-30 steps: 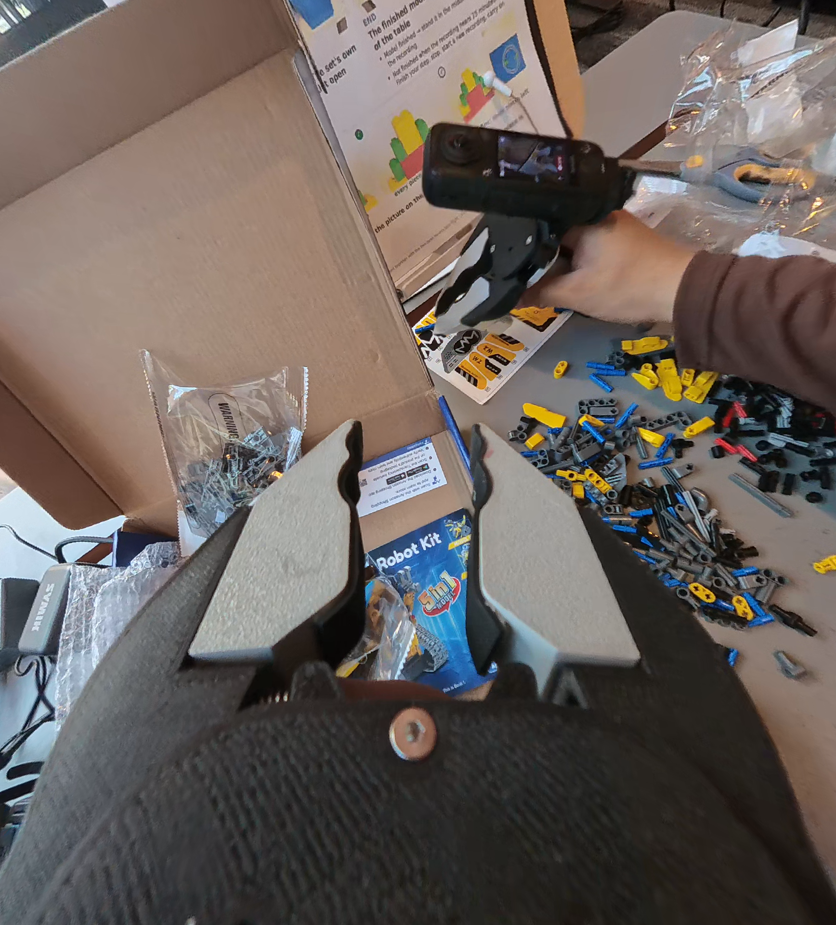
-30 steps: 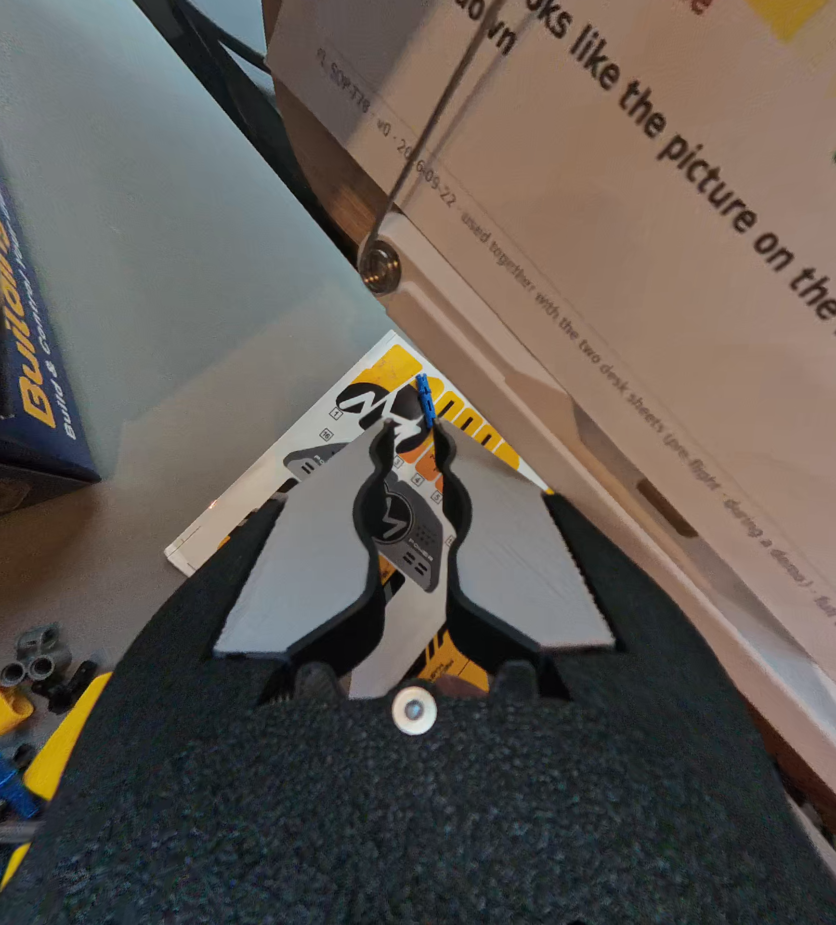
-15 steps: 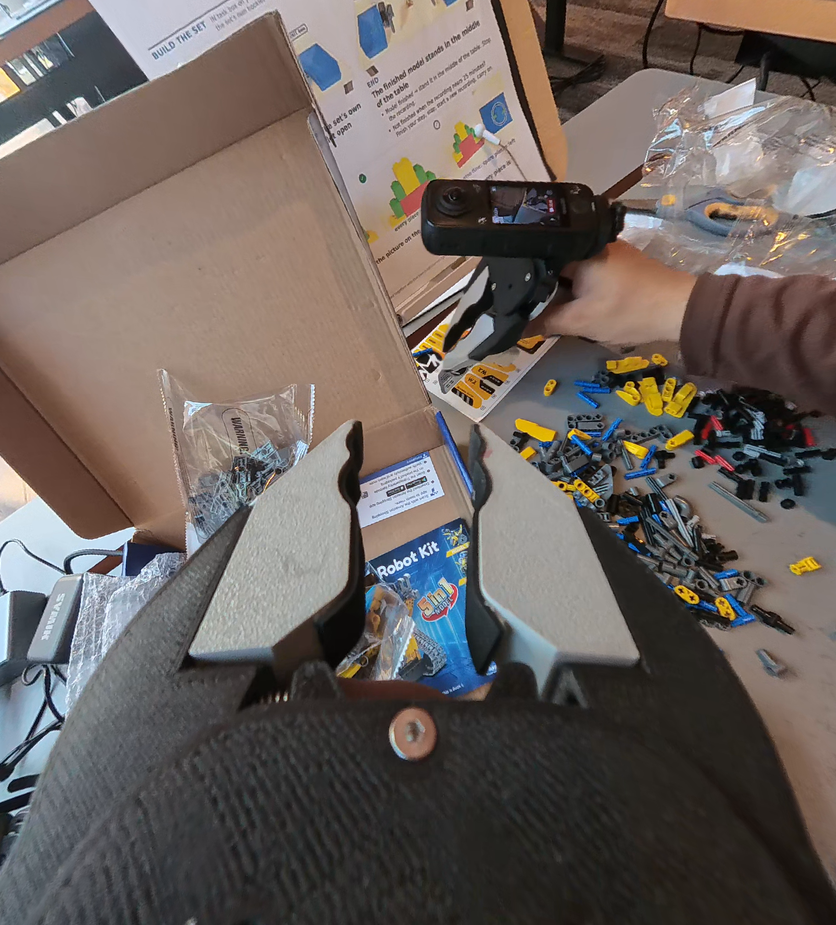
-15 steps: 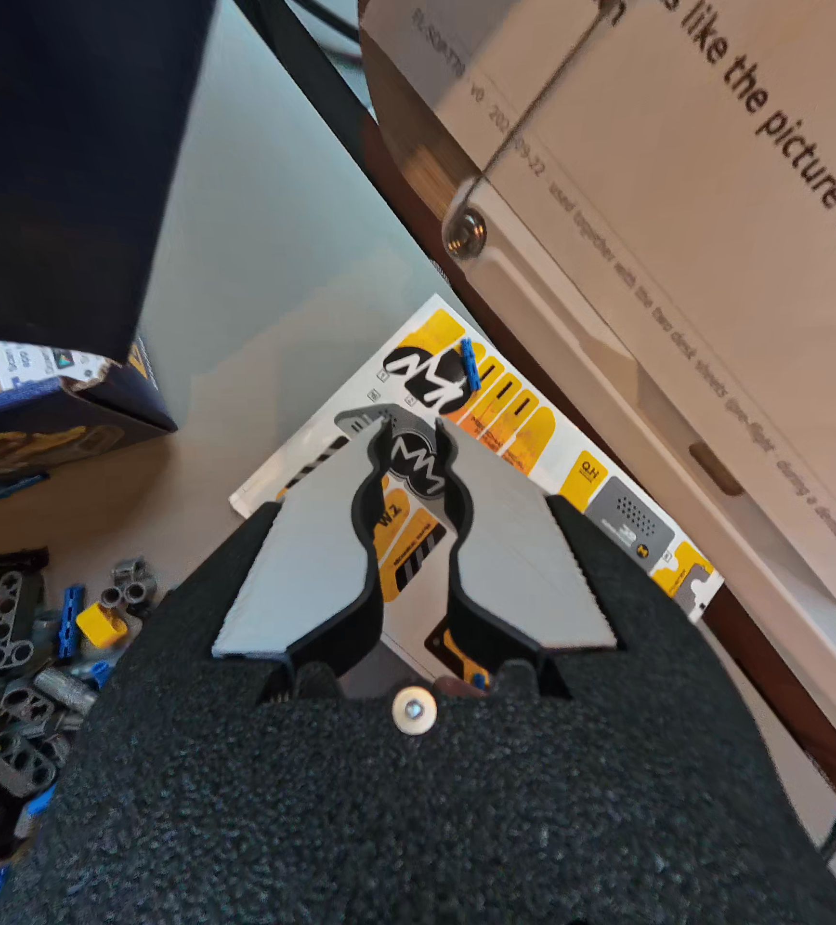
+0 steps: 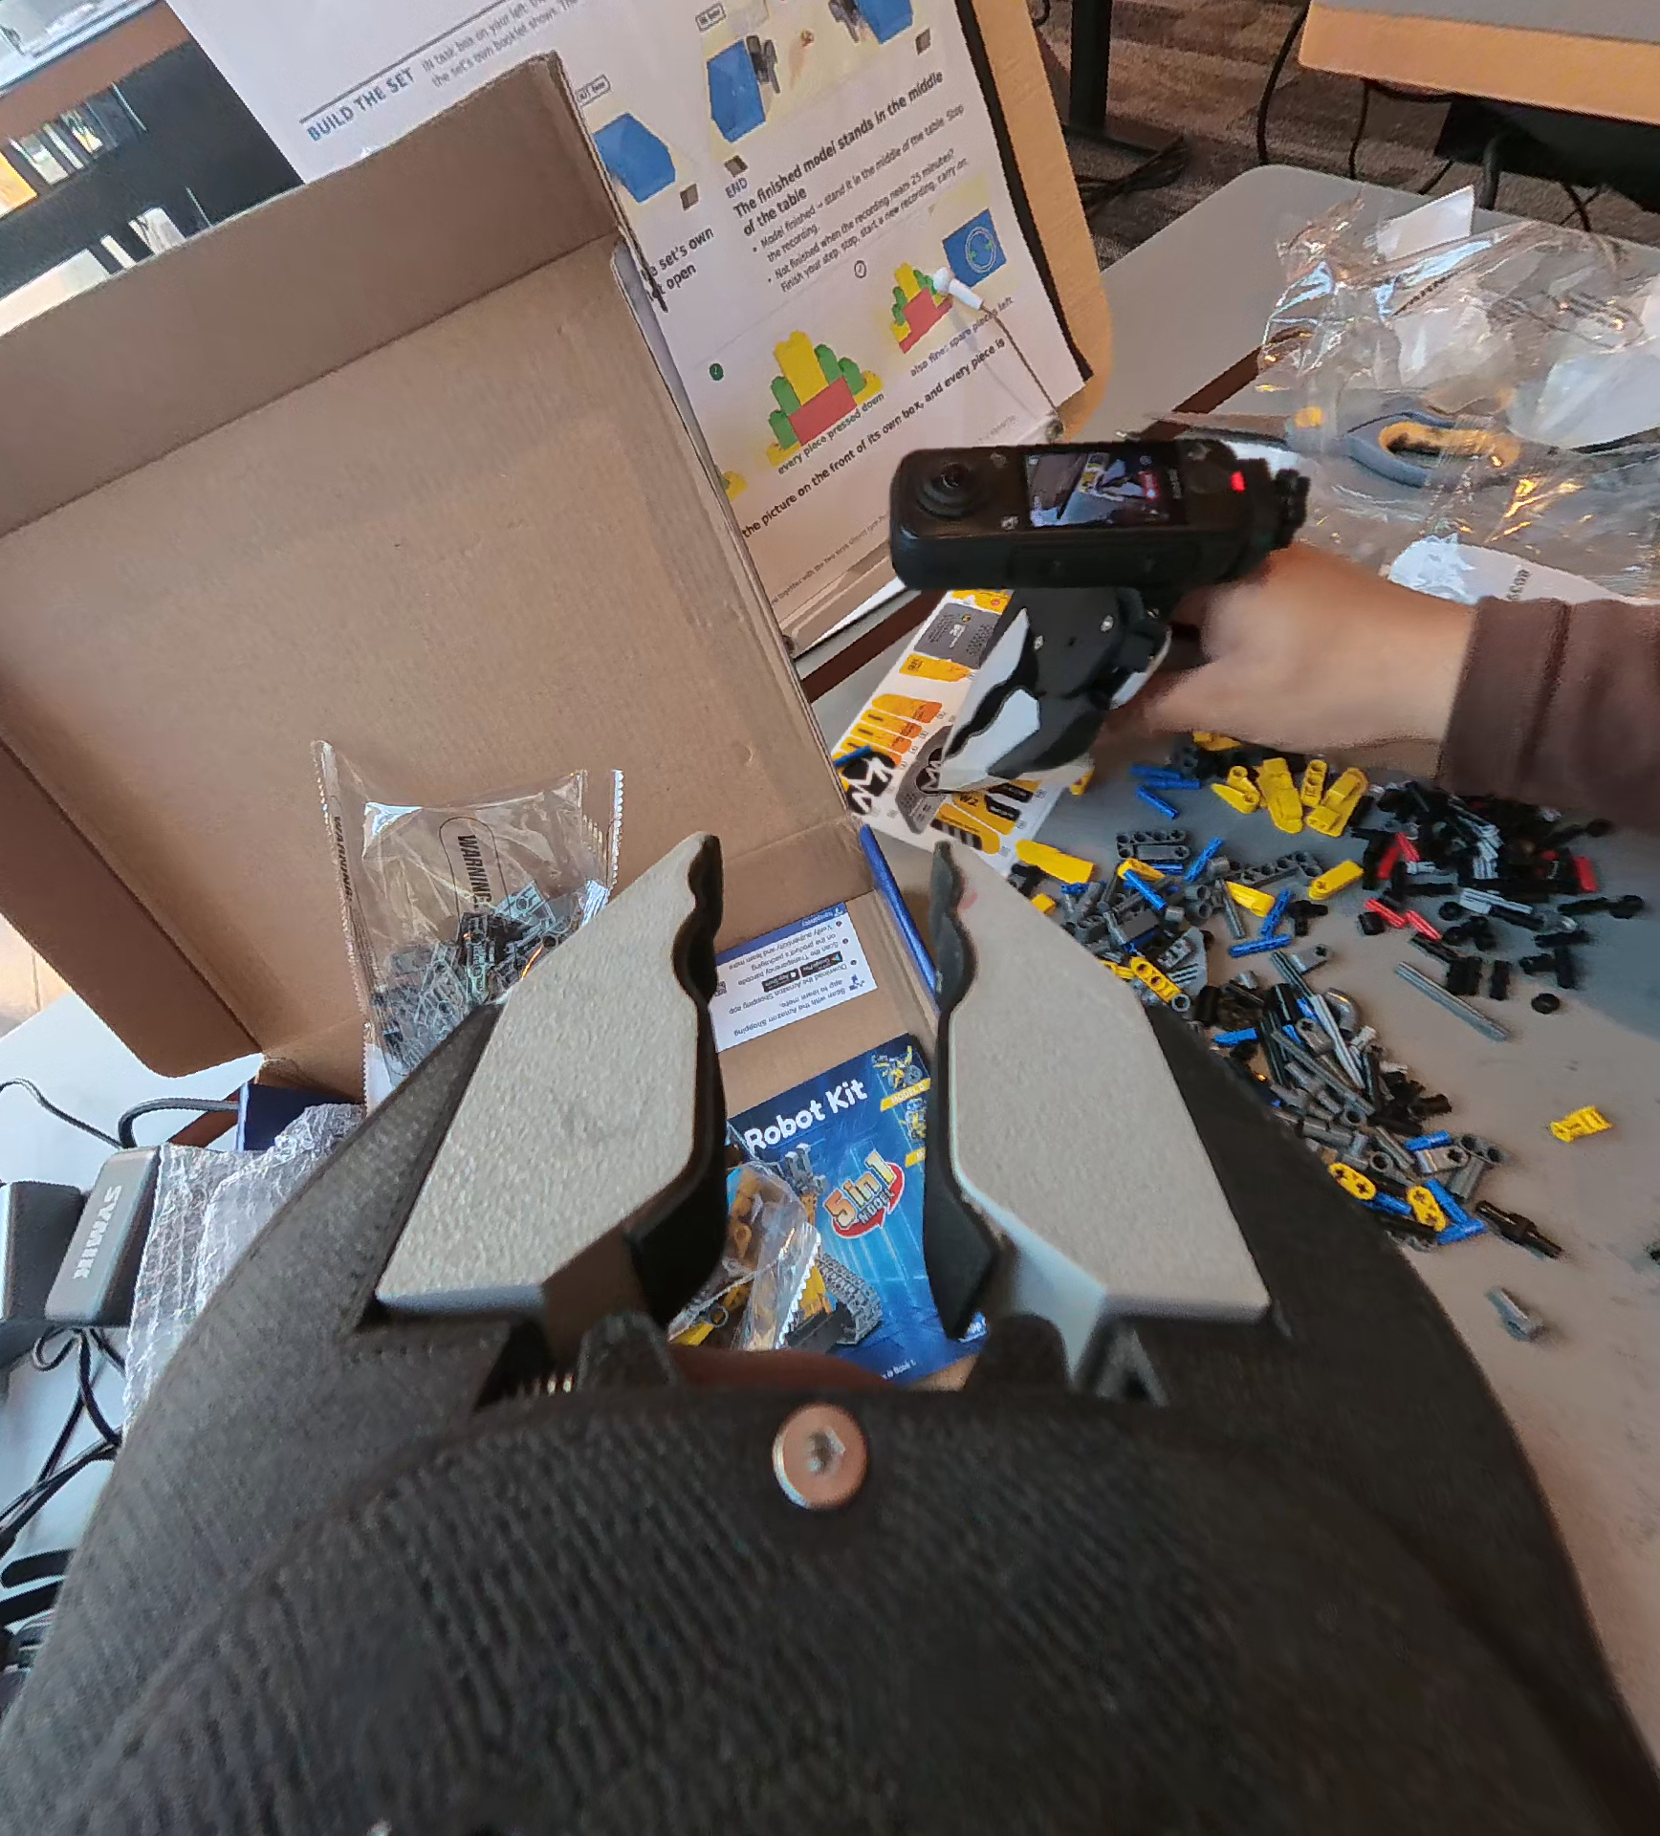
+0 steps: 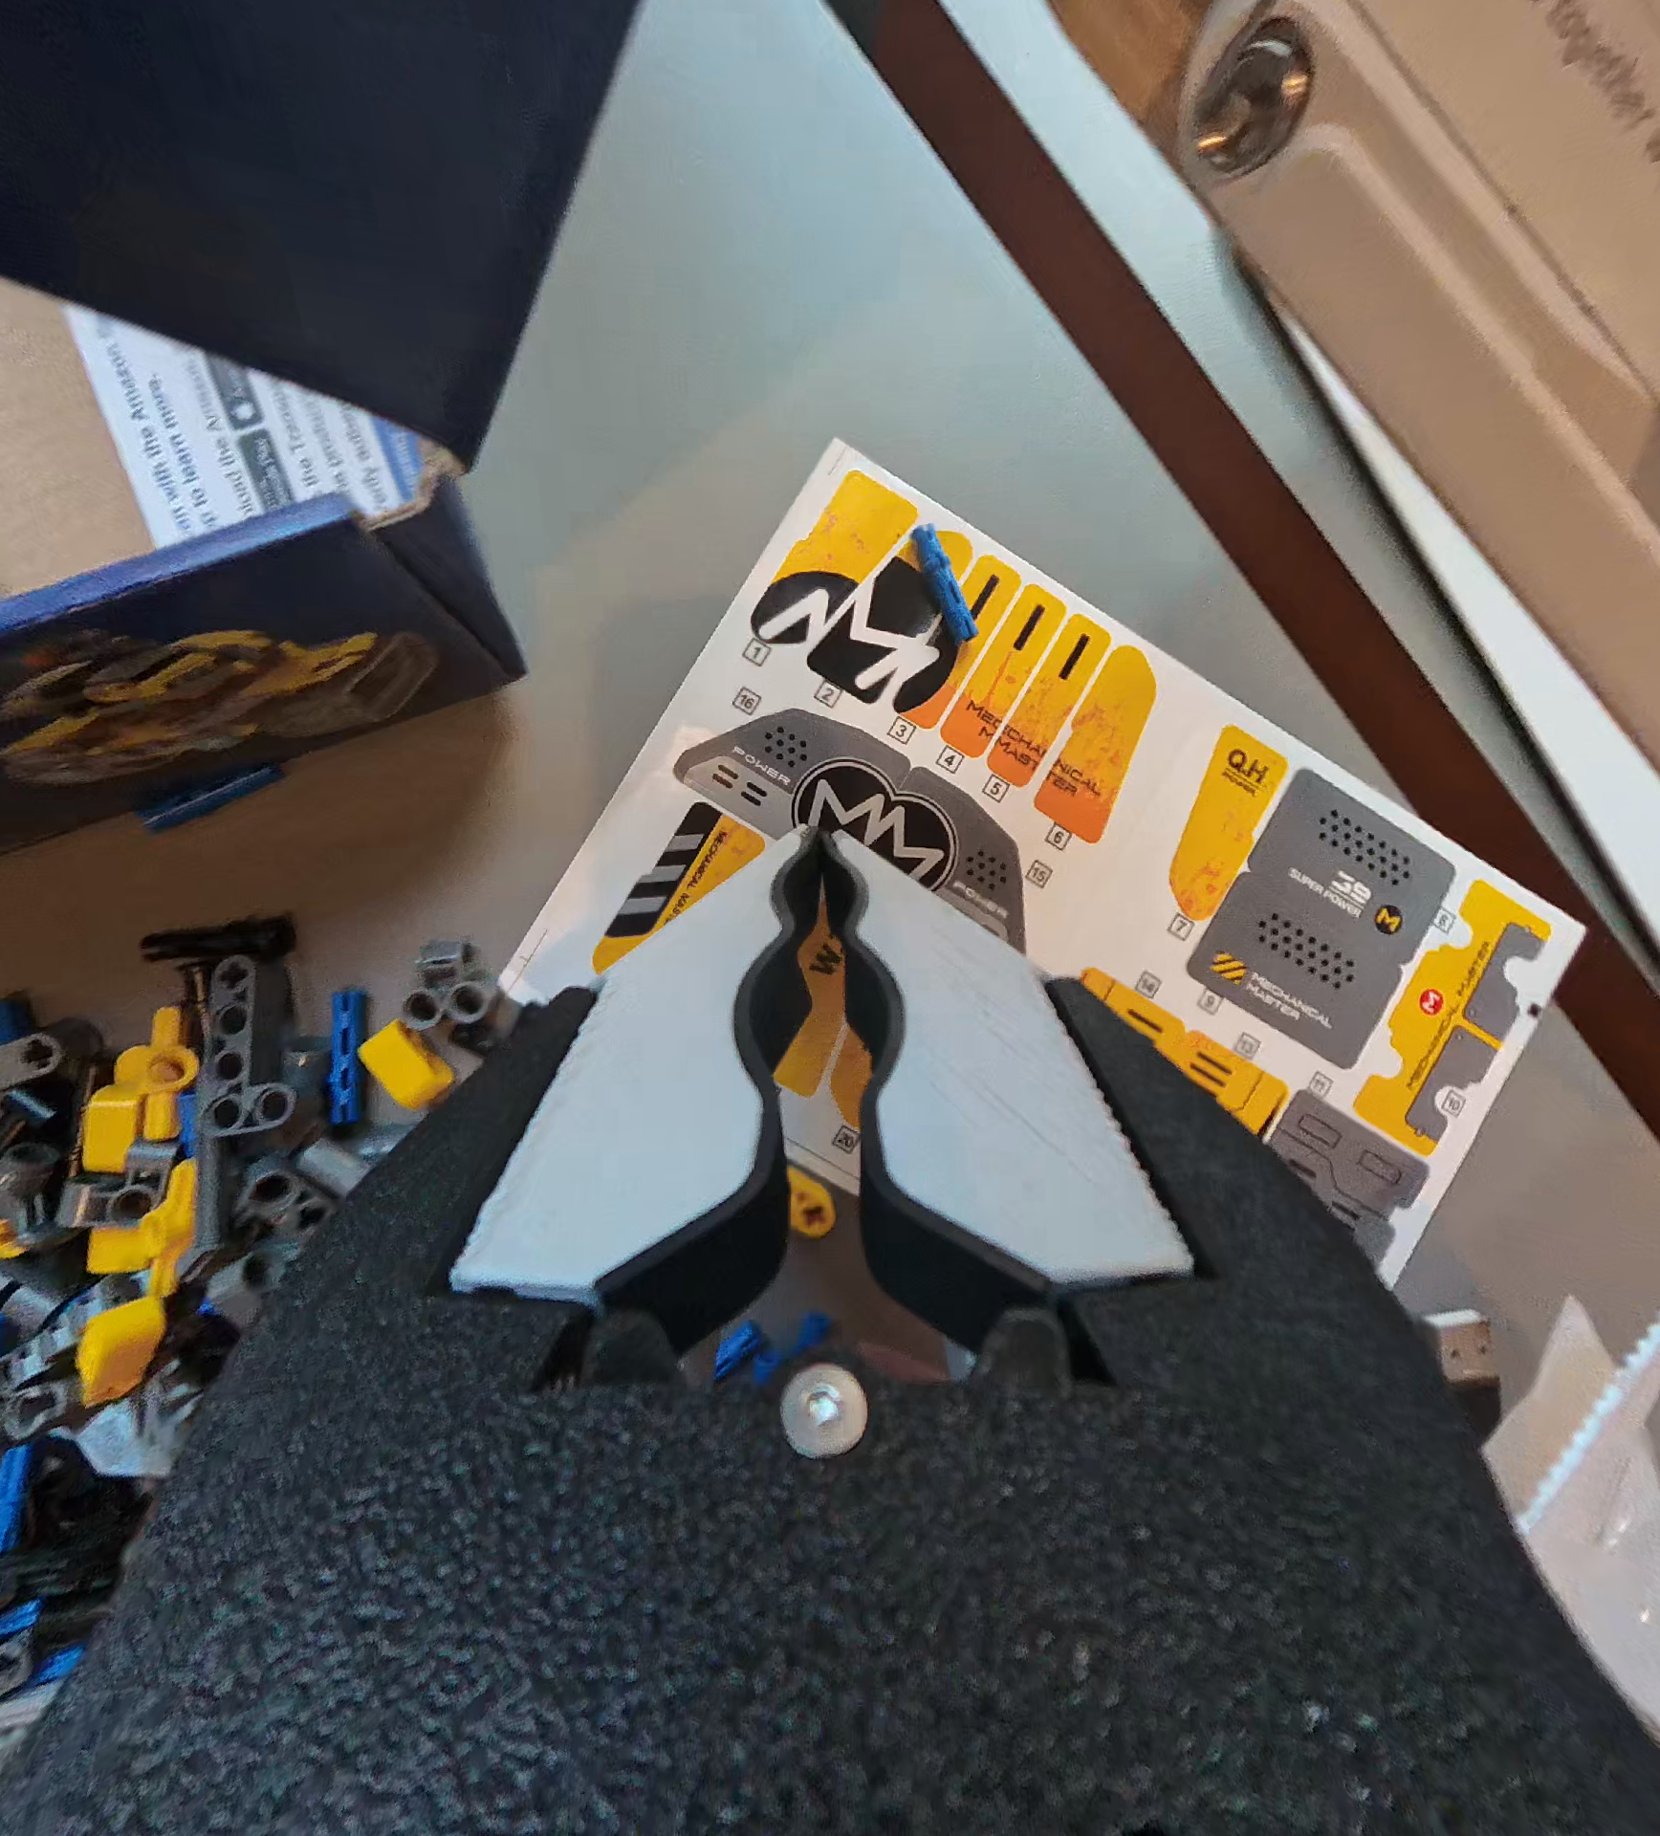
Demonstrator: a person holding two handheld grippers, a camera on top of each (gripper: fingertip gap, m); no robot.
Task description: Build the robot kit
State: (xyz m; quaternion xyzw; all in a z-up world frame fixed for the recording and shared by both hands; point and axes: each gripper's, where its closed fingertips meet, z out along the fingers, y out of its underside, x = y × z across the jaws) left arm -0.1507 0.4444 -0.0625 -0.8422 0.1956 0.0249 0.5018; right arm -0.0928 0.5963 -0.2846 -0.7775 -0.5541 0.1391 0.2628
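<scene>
My left gripper (image 5: 821,854) is open with nothing between its pads. It hovers over an open cardboard box (image 5: 309,616) that holds a clear bag of grey parts (image 5: 468,894) and a blue booklet (image 5: 836,1172). My right gripper (image 6: 818,837) is shut, its tips meeting just above a sticker sheet (image 6: 1154,795) on the table. A small blue pin (image 6: 945,594) lies on that sheet beyond the tips. The left wrist view also shows the right gripper (image 5: 955,780), held by a hand (image 5: 1303,646) over the sticker sheet (image 5: 906,715).
A pile of loose yellow, blue, grey and black parts (image 5: 1303,944) covers the table right of the box and also shows in the right wrist view (image 6: 160,1143). A propped instruction board (image 5: 856,248) stands behind. Crumpled plastic bags (image 5: 1502,348) lie far right; an adaptor (image 5: 101,1252) and cables lie left. Left tips to right tips: about 30 cm.
My right gripper pulled back over the sticker sheet and its jaws closed; the blue pin stayed on the sheet. My left gripper stayed open and lifted slightly.
</scene>
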